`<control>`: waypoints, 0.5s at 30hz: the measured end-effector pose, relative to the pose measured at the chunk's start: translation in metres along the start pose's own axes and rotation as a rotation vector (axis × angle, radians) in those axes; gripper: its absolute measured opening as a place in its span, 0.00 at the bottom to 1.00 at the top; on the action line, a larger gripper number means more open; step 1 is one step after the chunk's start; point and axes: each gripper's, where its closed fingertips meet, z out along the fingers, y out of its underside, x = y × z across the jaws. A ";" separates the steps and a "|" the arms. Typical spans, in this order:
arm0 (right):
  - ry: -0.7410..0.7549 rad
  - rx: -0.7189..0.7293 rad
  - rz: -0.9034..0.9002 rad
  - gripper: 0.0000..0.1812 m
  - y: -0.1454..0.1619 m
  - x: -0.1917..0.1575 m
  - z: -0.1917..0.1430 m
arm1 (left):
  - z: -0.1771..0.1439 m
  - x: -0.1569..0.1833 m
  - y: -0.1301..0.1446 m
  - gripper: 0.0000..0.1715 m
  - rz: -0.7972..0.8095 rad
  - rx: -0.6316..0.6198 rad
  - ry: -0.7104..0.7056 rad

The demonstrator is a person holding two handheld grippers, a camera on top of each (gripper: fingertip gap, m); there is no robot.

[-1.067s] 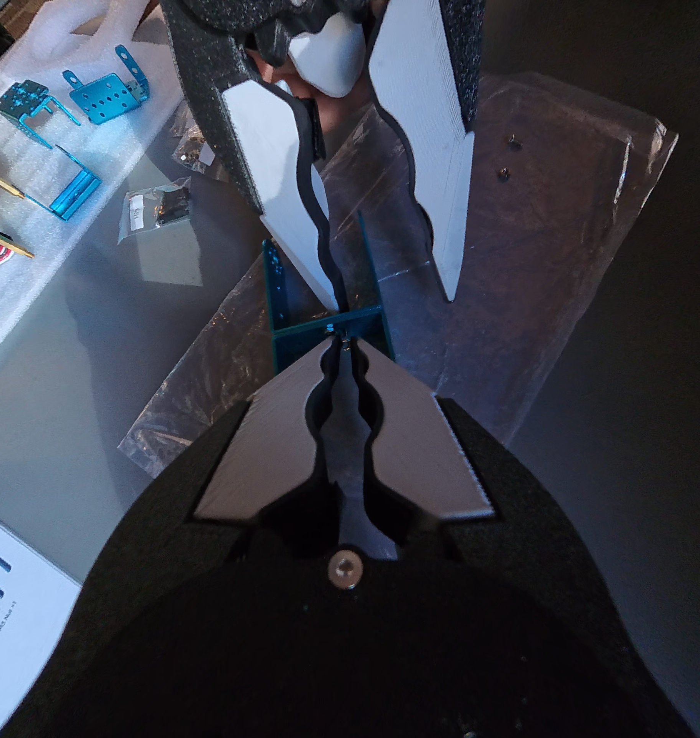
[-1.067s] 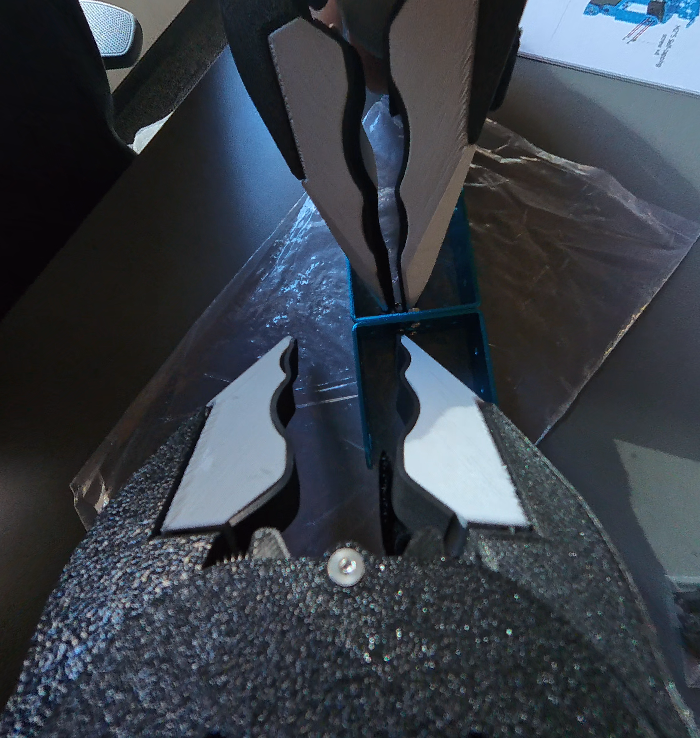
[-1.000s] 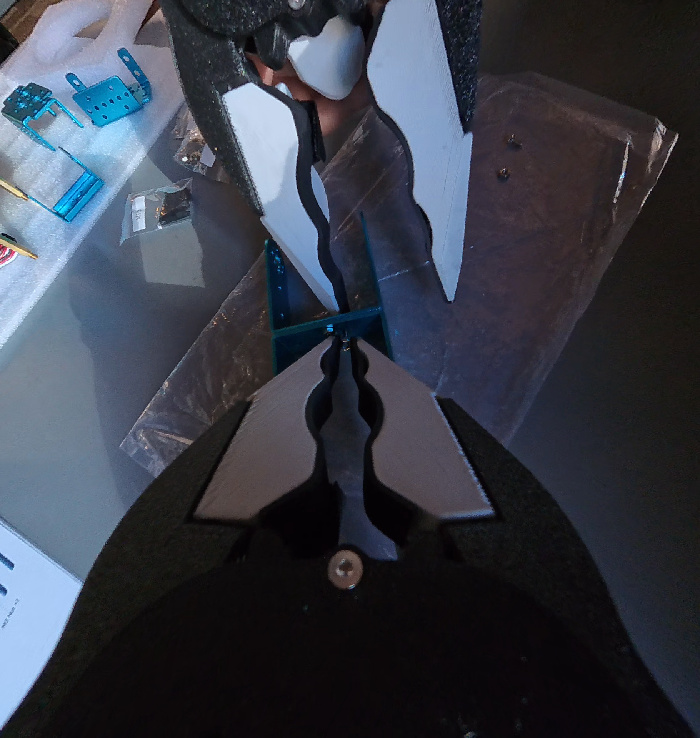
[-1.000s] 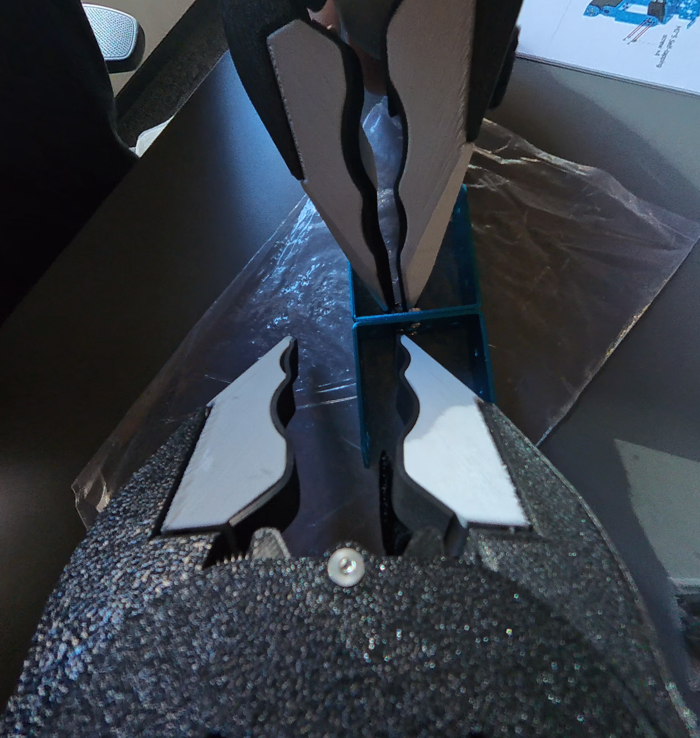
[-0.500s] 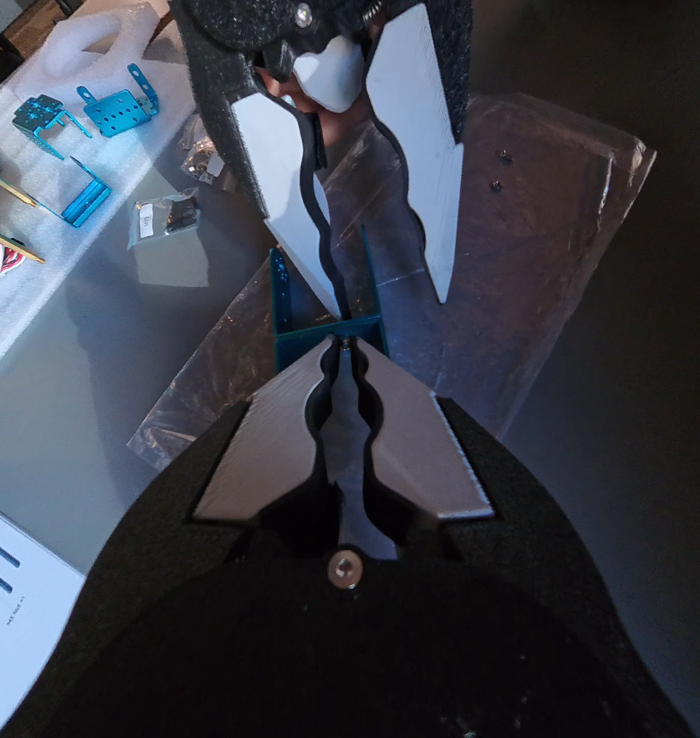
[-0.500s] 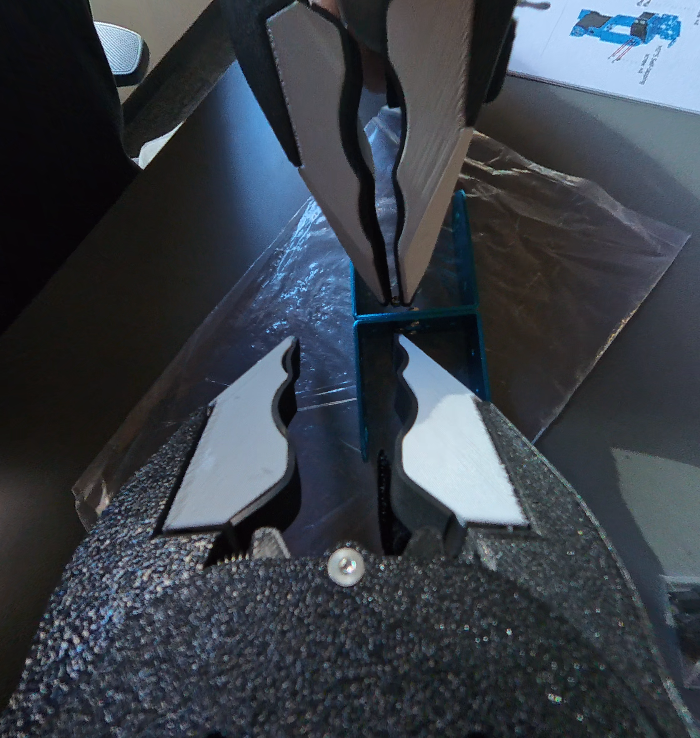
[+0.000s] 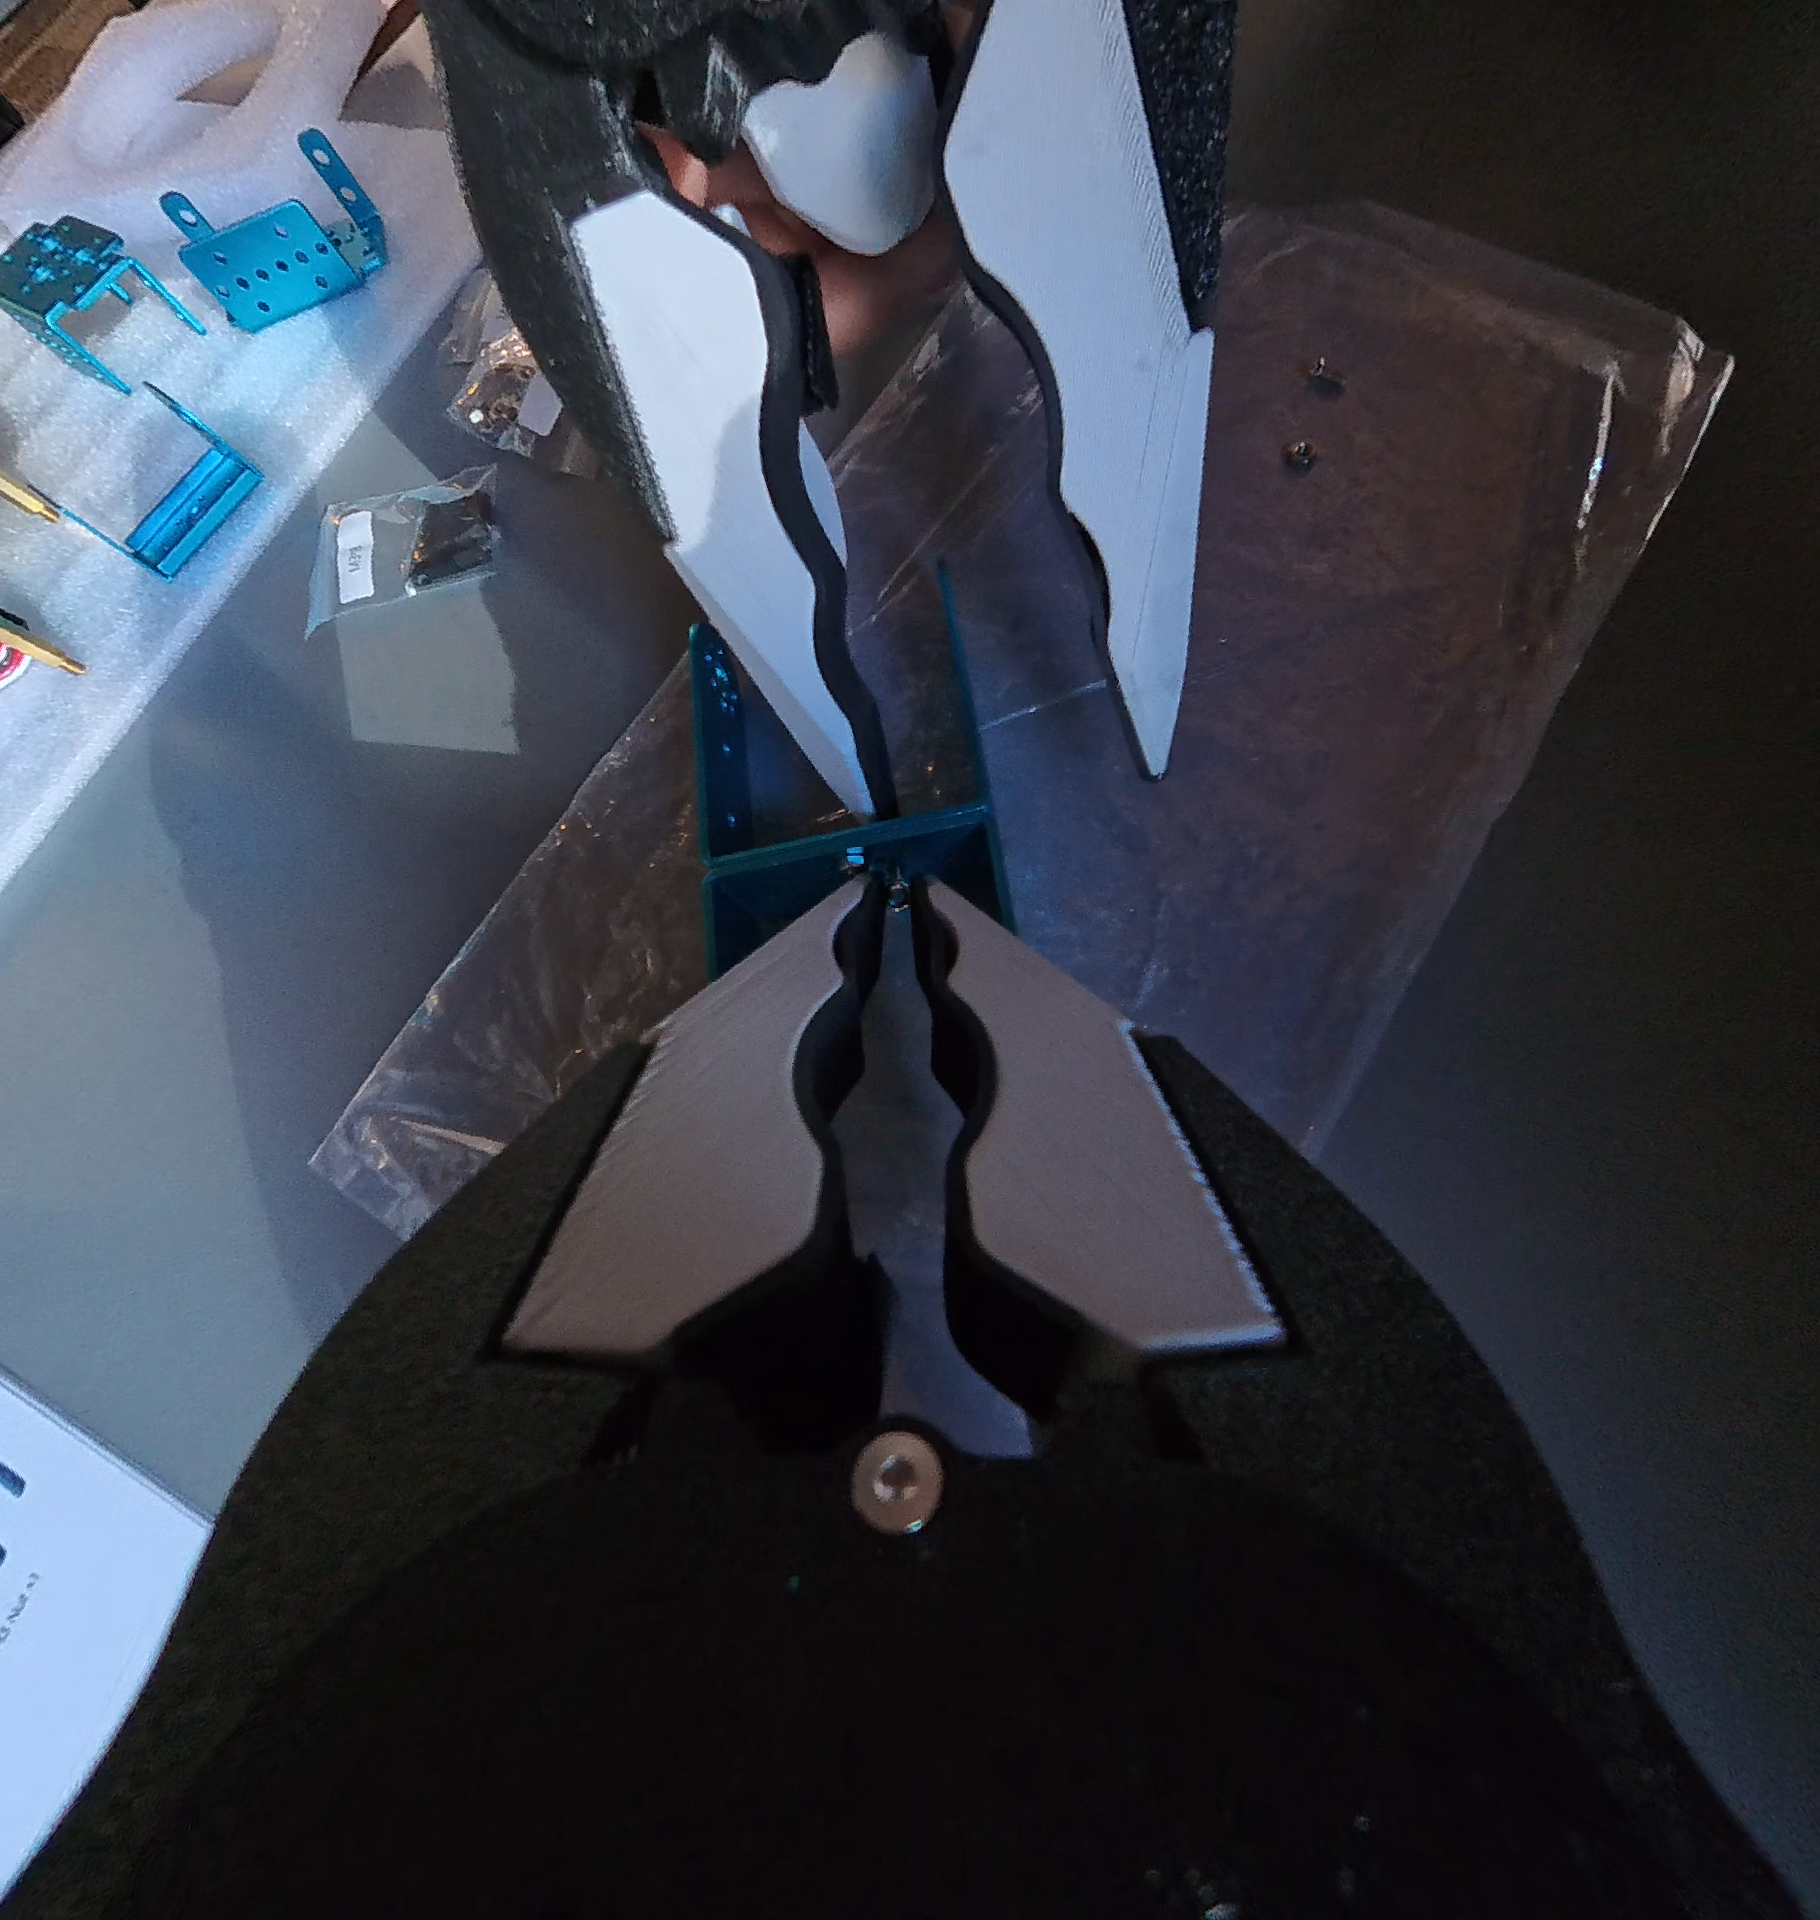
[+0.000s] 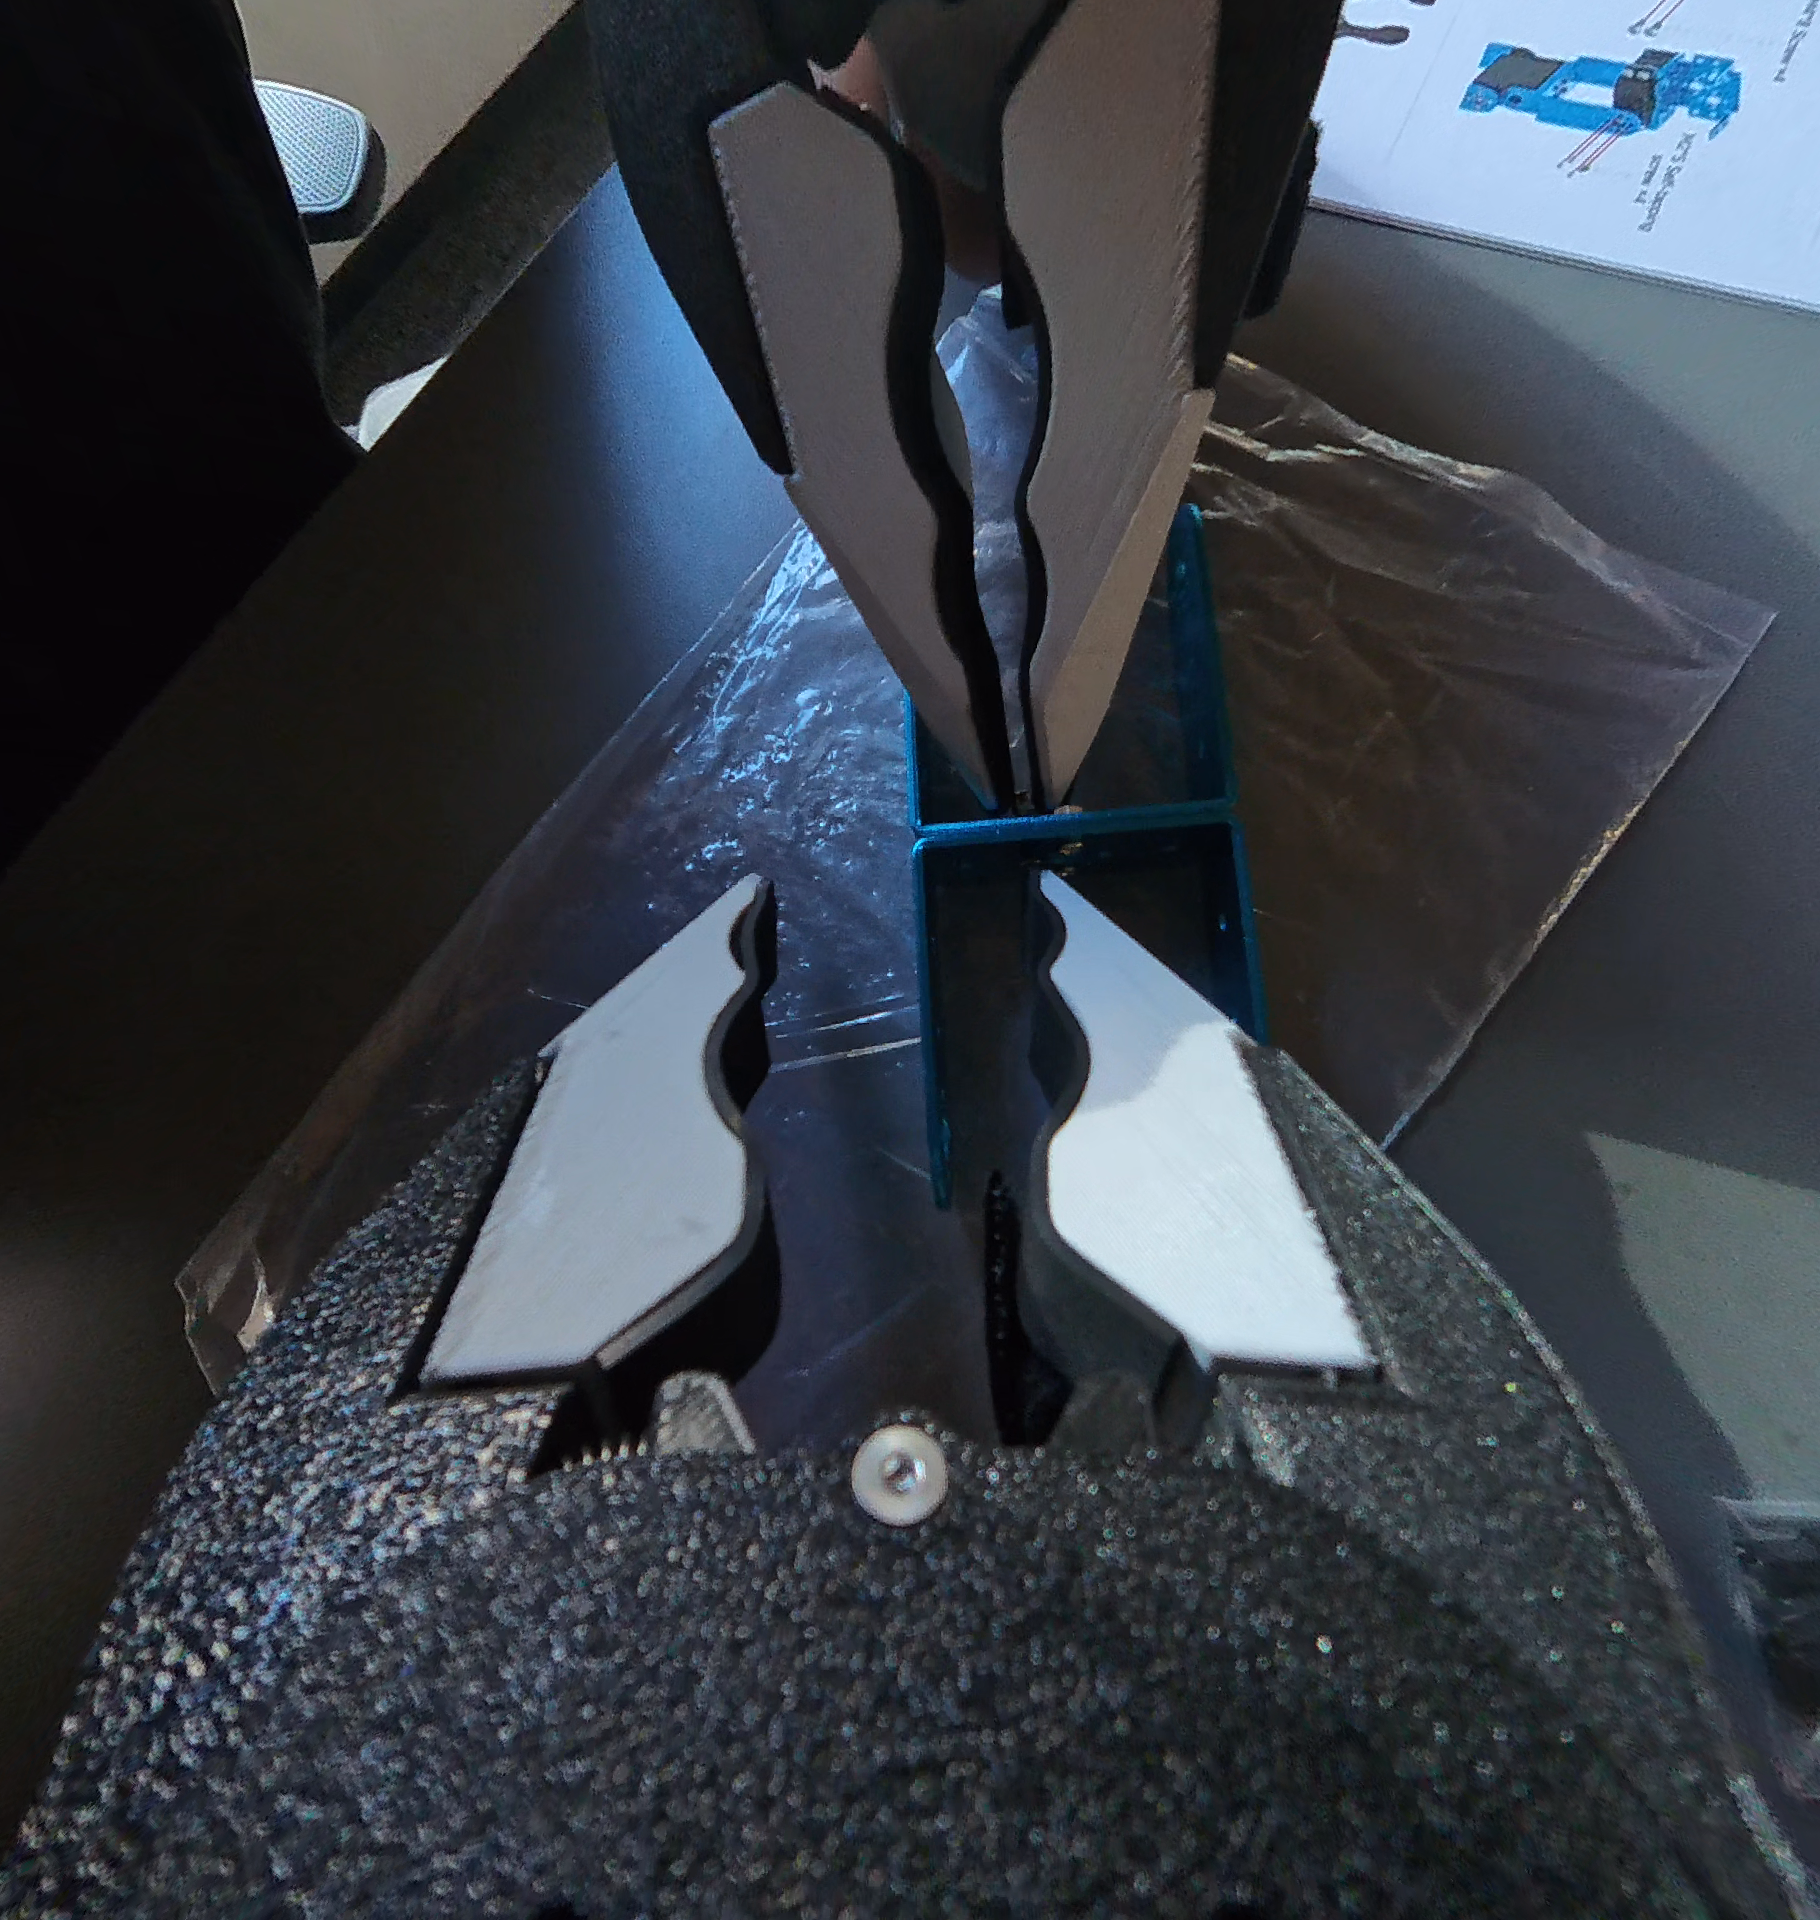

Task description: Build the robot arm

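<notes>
At the middle of the bench, on a clear plastic bag (image 7: 1353,644) spread flat over the dark top, a pair of blue metal U-brackets (image 8: 1082,831) is stood back to back, the flat webs touching and the side flanges running away in opposite directions. The left gripper (image 7: 898,902) is seen with its fingers drawn together on a tiny screw or nut (image 7: 898,896) right at the joined webs, apparently so that the fastener is kept in line with a hole there; what exactly is pinched is too small to make out. The right gripper (image 8: 901,894) is spread apart, one finger (image 8: 1124,997) reaching inside the near bracket's channel and the other finger (image 8: 657,1039) left outside over the bag, so the bracket's side flange is straddled, not squeezed, seemingly to steady it. The brackets appear thin, anodised, dark teal in shadow and brighter along lit edges, with small holes in the flanges. Two loose screws (image 7: 1306,410) lie on the bag toward its far right corner. More blue brackets (image 7: 262,260) rest on white foam (image 7: 44,436) along the bench's far left edge, small parts bags (image 7: 407,551) beside it, and a printed sheet (image 8: 1612,135) lies near the opposite edge.
</notes>
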 end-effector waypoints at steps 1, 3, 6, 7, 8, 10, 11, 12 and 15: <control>-0.002 0.004 0.003 0.26 0.000 0.000 0.000 | 0.000 0.000 0.000 0.02 0.000 -0.001 0.001; -0.007 0.010 0.005 0.25 -0.001 0.000 0.000 | 0.001 0.000 0.001 0.02 0.000 -0.005 0.004; 0.001 0.016 -0.003 0.25 0.000 0.001 0.000 | 0.001 -0.001 0.001 0.02 -0.005 -0.003 0.005; -0.001 0.020 -0.002 0.25 0.000 0.001 0.000 | 0.001 -0.001 0.001 0.02 -0.007 -0.004 0.008; -0.004 0.023 0.000 0.25 0.000 0.001 0.000 | 0.001 -0.001 0.001 0.02 -0.009 -0.004 0.010; -0.010 0.026 0.004 0.25 0.000 0.001 0.000 | 0.002 0.000 0.001 0.02 -0.009 -0.005 0.013; -0.012 0.027 0.006 0.25 -0.001 0.001 0.000 | 0.001 0.000 0.001 0.02 -0.007 -0.008 0.015; -0.015 0.027 0.006 0.26 -0.001 0.000 0.000 | 0.000 -0.001 0.002 0.02 -0.001 -0.012 0.013; -0.006 0.005 -0.002 0.26 0.002 0.000 0.000 | -0.007 -0.002 0.004 0.02 -0.017 -0.004 0.016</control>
